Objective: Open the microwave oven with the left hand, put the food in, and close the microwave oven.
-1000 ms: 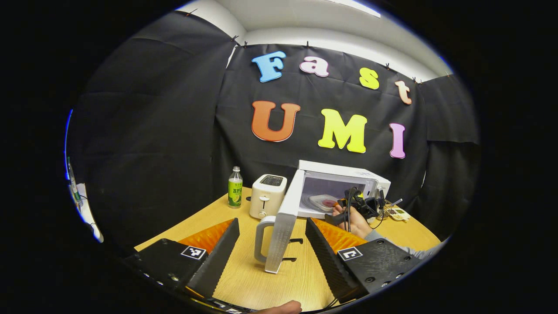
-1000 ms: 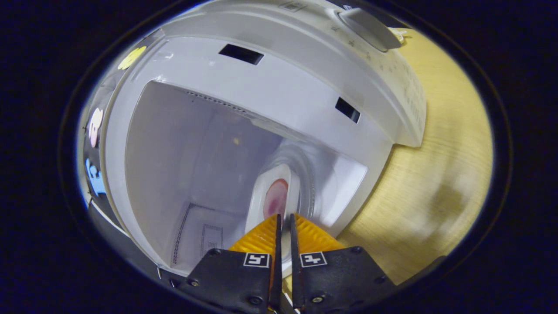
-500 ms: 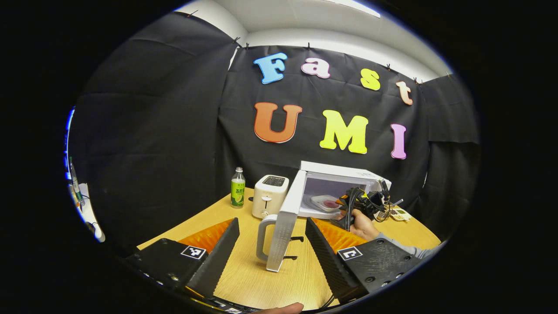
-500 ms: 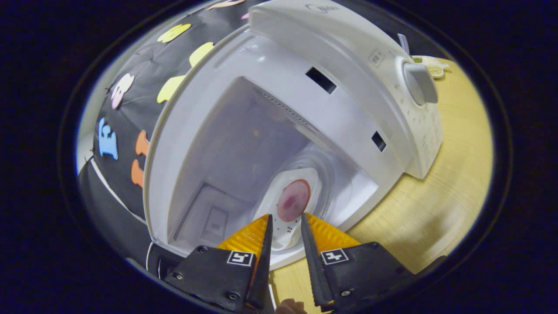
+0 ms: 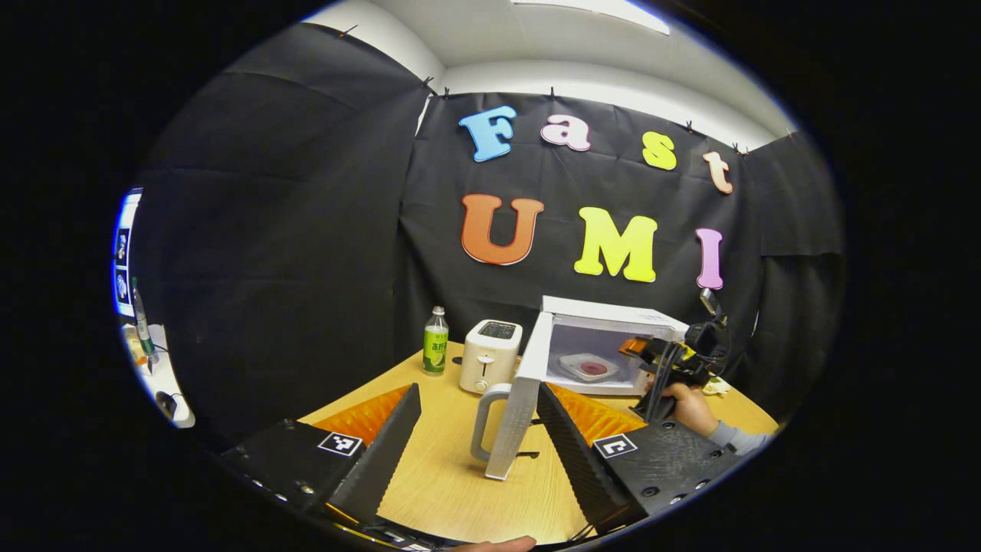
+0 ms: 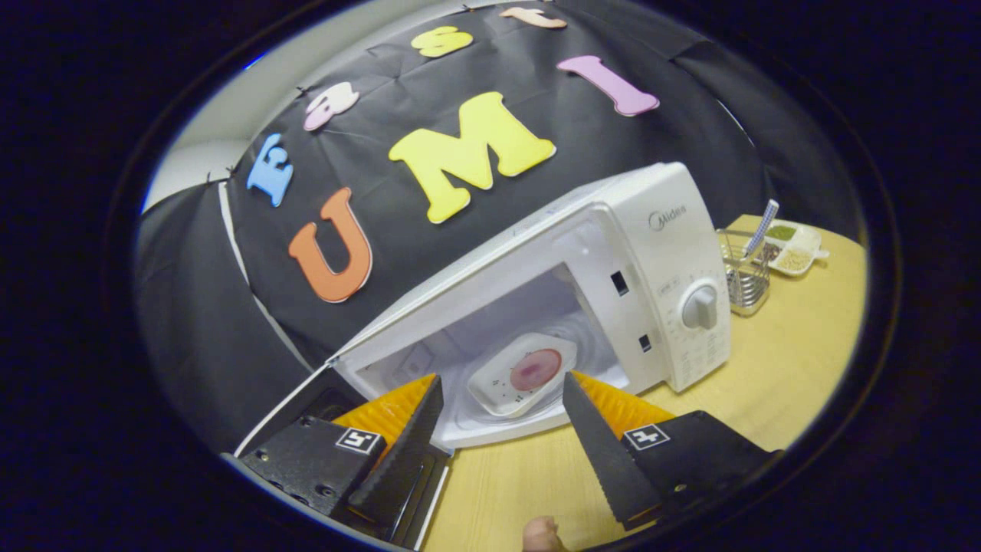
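The white microwave (image 5: pixel 613 326) stands open on the wooden table. Its door (image 5: pixel 515 418) swings out toward me, handle (image 5: pixel 481 422) on the left face. My left gripper (image 5: pixel 479 391) is open, and the door's edge and handle stand between its fingers without being pressed. Inside the cavity a white plate (image 6: pixel 502 383) with a reddish round of food (image 6: pixel 536 369) lies on the turntable. My right gripper (image 6: pixel 502 379) hangs open just outside the microwave (image 6: pixel 659 245) mouth, holding nothing. In the left gripper view a hand holds the right gripper (image 5: pixel 674 360) by the microwave's front right.
A white toaster (image 5: pixel 490 353) and a green-labelled bottle (image 5: pixel 435 351) stand left of the microwave. Right of it are a wire basket (image 6: pixel 739 280) and a small sectioned dish (image 6: pixel 793 249). The microwave's dial (image 6: pixel 699 307) faces the right gripper. Bare table lies in front.
The right gripper let go of the plate, opened wide and drew back out of the cavity. The plate stays inside. The left gripper stayed open around the door's edge.
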Demonstrator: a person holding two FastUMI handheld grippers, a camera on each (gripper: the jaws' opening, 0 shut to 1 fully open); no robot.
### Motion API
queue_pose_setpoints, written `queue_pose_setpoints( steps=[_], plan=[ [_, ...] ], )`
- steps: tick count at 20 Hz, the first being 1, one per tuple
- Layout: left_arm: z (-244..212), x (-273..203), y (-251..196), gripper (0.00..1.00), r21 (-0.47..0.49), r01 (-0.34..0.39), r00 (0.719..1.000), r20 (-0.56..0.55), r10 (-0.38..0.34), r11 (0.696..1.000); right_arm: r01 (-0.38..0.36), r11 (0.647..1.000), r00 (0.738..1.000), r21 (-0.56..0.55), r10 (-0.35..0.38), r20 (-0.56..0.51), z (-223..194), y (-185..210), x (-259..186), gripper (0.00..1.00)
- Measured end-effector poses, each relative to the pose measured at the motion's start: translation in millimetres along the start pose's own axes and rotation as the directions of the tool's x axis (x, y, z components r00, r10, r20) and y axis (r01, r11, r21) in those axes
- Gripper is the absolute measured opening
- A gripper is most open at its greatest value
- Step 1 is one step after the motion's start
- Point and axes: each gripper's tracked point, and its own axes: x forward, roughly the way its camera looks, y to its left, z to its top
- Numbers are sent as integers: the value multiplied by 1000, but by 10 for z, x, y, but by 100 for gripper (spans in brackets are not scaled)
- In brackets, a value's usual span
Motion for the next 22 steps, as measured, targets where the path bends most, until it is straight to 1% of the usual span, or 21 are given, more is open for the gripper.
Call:
queue_pose_setpoints(
  steps=[1, 2, 3, 5, 6, 7, 8, 9, 10, 11, 12, 13, 15, 17, 18, 19, 20, 22],
  plan=[
    [43, 12, 66, 81, 14, -16, 1000, 15, 15, 1000, -13, 999, 1000, -31, 13, -1, 74, 36, -158, 100],
    [68, 24, 123, 81, 33, -25, 999, 27, 24, 999, -31, 997, 1000, -65, 31, 2, 150, 62, -320, 100],
    [79, 50, 216, 93, 52, -48, 998, 38, 46, 997, -47, 994, 999, -96, 47, 3, 228, 83, -482, 100],
    [90, 113, 397, 92, 81, -106, 994, 50, 102, 991, -82, 986, 996, -143, 86, 19, 412, 115, -827, 100],
    [108, 141, 441, 91, 84, -123, 991, 65, 118, 989, -92, 981, 995, -170, 98, 28, 521, 99, -995, 100],
    [116, 182, 453, 89, 80, -117, 991, 71, 112, 990, -88, 978, 994, -191, 97, 39, 633, 72, -1156, 100],
    [55, 225, 379, 74, 79, -72, 996, 55, 67, 994, -85, 973, 993, -214, 99, 59, 762, 42, -1304, 100],
    [-19, 269, 364, 48, 74, -46, 998, 35, 44, 996, -83, 969, 992, -231, 103, 74, 888, 15, -1467, 100],
    [-76, 315, 368, 22, 83, -40, 999, 29, 37, 996, -82, 964, 990, -254, 108, 91, 1000, -21, -1628, 100],
    [-115, 378, 375, 25, 96, -30, 999, 30, 27, 995, -72, 959, 988, -275, 107, 115, 1118, -65, -1773, 100],
    [-187, 416, 393, 6, 104, -23, 1000, 17, 21, 994, -50, 954, 986, -296, 94, 136, 1223, -134, -1927, 100],
    [-251, 453, 397, 0, 104, -17, 1000, 5, 16, 994, -37, 948, 983, -316, 92, 160, 1315, -172, -2097, 100],
    [-344, 547, 325, 0, 118, 15, 1000, 10, -17, 993, -5, 937, 978, -349, 76, 192, 1436, -276, -2431, 100],
    [-478, 668, 312, 0, 96, 25, 1000, -17, -24, 995, 4, 929, 975, -371, 79, 208, 1509, -323, -2773, 100],
    [-516, 734, 284, 12, 77, 38, 999, -16, -37, 996, 12, 927, 974, -376, 73, 212, 1520, -358, -2930, 100],
    [-571, 809, 266, 12, 57, 44, 999, -23, -43, 997, 20, 927, 974, -374, 66, 216, 1525, -405, -3069, 100],
    [-629, 884, 242, 0, 49, 53, 998, -23, -52, 997, 23, 928, 973, -373, 64, 220, 1527, -434, -3189, 100],
    [-764, 1032, 157, 0, 47, 92, 995, -30, -90, 995, 19, 920, 970, -392, 78, 230, 1498, -433, -3535, 100]
  ],
)
